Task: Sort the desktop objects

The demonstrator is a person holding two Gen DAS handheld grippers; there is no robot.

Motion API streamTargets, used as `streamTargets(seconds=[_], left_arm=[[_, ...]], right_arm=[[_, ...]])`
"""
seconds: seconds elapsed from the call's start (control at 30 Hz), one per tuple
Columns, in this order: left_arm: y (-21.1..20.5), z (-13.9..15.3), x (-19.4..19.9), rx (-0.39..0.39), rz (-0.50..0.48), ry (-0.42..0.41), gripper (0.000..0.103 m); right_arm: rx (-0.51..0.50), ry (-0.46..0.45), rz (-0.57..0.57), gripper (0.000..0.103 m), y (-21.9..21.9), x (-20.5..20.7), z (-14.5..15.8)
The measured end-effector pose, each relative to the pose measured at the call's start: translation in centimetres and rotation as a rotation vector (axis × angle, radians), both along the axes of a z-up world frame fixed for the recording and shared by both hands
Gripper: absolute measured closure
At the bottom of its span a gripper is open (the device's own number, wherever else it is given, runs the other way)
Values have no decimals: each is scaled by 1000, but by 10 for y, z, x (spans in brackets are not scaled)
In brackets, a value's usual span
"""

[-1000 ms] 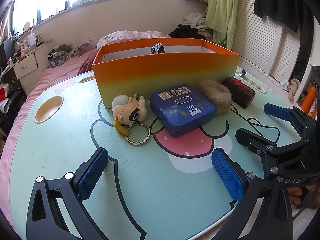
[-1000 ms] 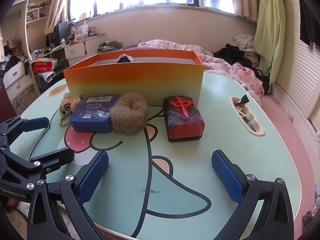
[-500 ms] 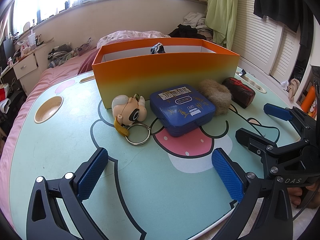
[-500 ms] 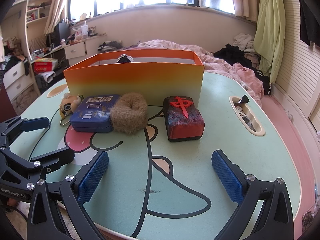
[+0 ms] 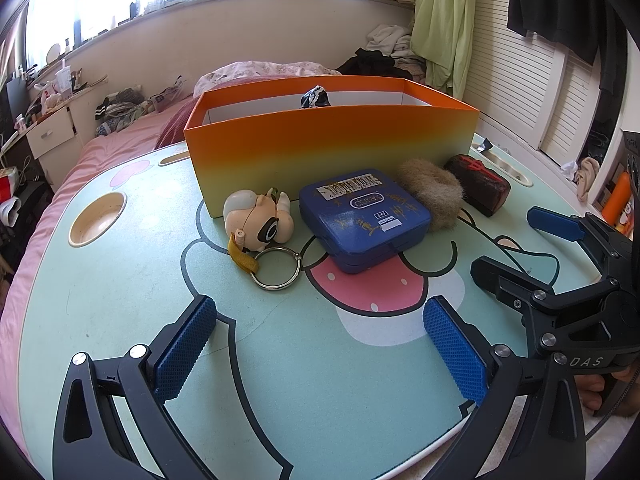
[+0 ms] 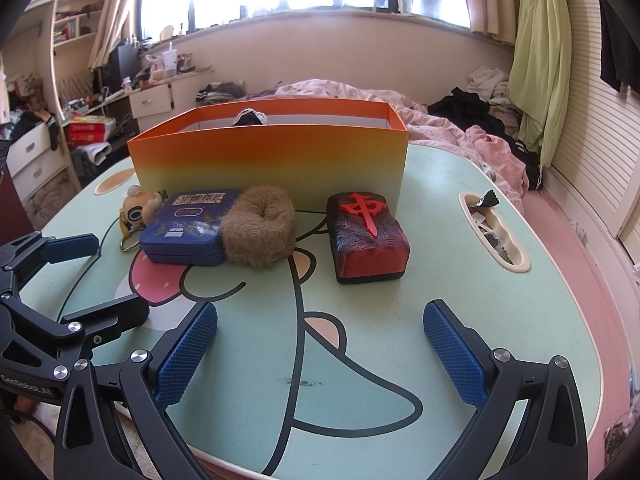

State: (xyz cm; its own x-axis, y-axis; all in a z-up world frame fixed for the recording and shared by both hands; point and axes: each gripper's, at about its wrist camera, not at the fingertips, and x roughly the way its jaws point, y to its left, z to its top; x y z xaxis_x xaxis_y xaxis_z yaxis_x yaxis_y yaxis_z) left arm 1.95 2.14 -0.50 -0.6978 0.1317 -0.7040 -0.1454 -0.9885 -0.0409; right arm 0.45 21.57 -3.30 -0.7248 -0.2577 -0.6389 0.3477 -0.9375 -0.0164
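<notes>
The sorting looks barely begun: four items lie in a row on the table (image 5: 120, 360) in front of the orange box (image 5: 332, 152), and only one small dark object (image 5: 315, 98) pokes above the box's rim at upper centre of the left view. Both tools hover low over the near edge, neither holding anything. The left gripper (image 5: 320, 352) has its blue pads spread wide at the bottom of its frame, and the right gripper (image 6: 320, 352) is likewise spread wide and empty.

The next move probably calls for choosing one item, closing on it across a narrow dimension, then lifting it over the box's tall front wall.

The pig keychain (image 5: 258, 222), left of centre, is smooth, rounded plastic with a yellow strap and a thin metal ring. The blue tin (image 5: 364, 216) beside it is flat, hard and rounded at the corners. Touching its right side, the brown fuzzy scrunchie (image 6: 258, 230) is soft and compressible. The red mahjong-tile block (image 6: 368, 236), centre right, is chunky, glossy and embossed.
</notes>
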Motion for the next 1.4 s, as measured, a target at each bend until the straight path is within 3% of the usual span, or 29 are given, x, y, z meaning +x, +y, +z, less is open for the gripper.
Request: streamTargets(seconds=[1.1, 1.23, 1.4], left_arm=[[-3, 2, -2, -2, -6, -11, 0], [-21, 12, -2, 69, 27, 12, 1], [-35, 26, -10, 83, 58, 34, 21]], right_arm=[[-3, 3, 4, 0, 0, 2, -1], [-4, 3, 6, 0, -2, 3, 0], [-4, 3, 6, 0, -2, 3, 0]])
